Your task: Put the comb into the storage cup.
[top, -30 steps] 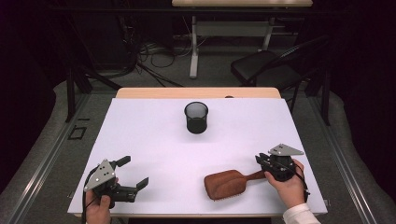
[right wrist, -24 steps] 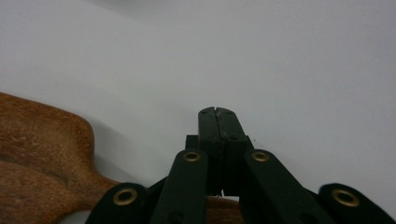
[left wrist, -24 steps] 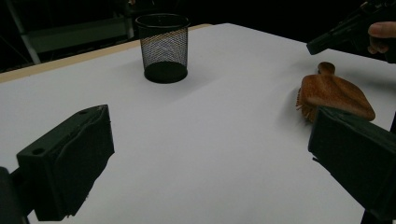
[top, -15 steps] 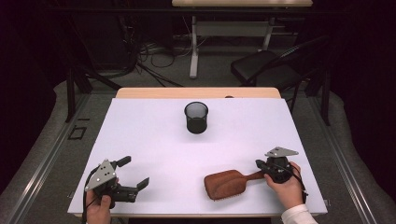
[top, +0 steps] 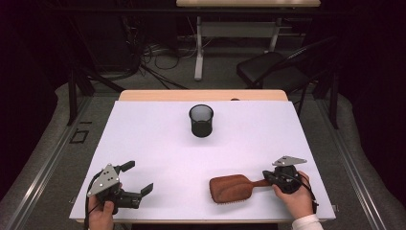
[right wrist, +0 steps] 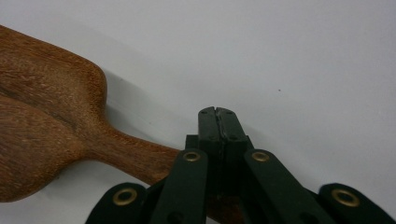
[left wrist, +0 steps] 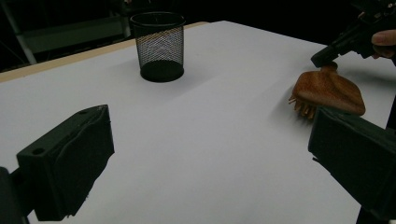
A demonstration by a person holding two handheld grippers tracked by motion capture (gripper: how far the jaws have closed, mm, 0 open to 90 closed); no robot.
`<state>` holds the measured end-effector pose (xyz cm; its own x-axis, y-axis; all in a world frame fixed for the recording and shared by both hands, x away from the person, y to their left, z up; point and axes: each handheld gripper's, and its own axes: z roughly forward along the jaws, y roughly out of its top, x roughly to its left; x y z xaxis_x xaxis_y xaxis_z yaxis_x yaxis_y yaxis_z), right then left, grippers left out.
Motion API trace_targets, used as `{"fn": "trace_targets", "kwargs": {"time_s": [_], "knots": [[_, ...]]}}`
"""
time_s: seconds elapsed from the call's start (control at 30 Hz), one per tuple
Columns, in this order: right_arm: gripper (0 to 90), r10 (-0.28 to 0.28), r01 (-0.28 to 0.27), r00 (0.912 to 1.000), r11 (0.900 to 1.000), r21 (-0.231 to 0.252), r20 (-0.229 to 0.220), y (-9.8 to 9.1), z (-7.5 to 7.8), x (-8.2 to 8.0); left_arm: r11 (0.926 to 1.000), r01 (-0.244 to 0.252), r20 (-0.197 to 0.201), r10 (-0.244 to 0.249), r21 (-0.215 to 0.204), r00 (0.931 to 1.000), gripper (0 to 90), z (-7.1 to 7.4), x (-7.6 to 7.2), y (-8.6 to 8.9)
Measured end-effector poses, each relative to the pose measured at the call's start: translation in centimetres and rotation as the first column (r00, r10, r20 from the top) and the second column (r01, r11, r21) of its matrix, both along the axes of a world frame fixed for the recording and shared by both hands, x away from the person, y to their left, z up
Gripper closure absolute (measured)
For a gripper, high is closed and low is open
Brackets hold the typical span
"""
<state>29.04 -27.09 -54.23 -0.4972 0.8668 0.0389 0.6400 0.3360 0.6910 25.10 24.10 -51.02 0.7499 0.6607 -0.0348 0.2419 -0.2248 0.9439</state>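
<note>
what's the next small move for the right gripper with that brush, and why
Probably lift a little to test the hold. The right gripper sits at the handle of the wooden hairbrush, which lies flat on the table. In the right gripper view the fingers meet above the handle, so the grip looks doubtful. The mesh cup stands far off.

The high view looks forward and down over the whole white table [top: 158, 143]; the left gripper view sits low near its surface, facing across toward the mesh cup [left wrist: 158, 45] and wooden brush [left wrist: 329, 91]; the right gripper view looks closely at that brush's handle [right wrist: 130, 156].
</note>
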Motion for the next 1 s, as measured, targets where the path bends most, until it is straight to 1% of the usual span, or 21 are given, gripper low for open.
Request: {"fn": "trace_targets", "kwargs": {"time_s": [0.13, 0.23, 0.3, 0.37, 0.53, 1.0], "knots": [[90.0, -0.001, 0.001, 0.9999, 1.0000, 0.007, -0.012, 0.1, 0.0, -0.5, 1.0000, -0.001, 0.000, 0.001, -0.002, 1.0000, 0.3, 0.0, 0.0, 0.0], [90.0, 0.008, -0.008, 0.9999, 0.9999, 0.011, -0.012, 0.4, 0.0, -0.9, 1.0000, 0.001, 0.000, -0.001, -0.002, 1.0000, 0.3, 0.0, 0.0, 0.0], [90.0, 0.013, -0.013, 0.9998, 0.9999, 0.001, -0.014, 0.4, 0.0, -1.3, 1.0000, 0.002, 0.001, -0.002, -0.001, 1.0000, 0.3, 0.0, 0.0, -0.1], [90.0, 0.015, -0.015, 0.9998, 0.9999, 0.003, -0.012, 0.5, 0.0, -1.5, 1.0000, 0.006, 0.001, -0.006, -0.003, 1.0000, 0.3, 0.0, 0.0, -0.1], [90.0, 0.016, -0.016, 0.9996, 0.9999, 0.002, -0.024, 0.5, -0.2, -2.1, 1.0000, 0.006, 0.001, -0.006, -0.001, 1.0000, 0.3, 0.0, 0.0, -0.1], [90.0, 0.048, -0.049, 0.9977, 0.9988, -0.006, -0.047, 1.1, -0.5, -3.4, 1.0000, 0.005, -0.002, -0.005, 0.007, 1.0000, 0.3, 0.0, 0.0, -0.1]]}}
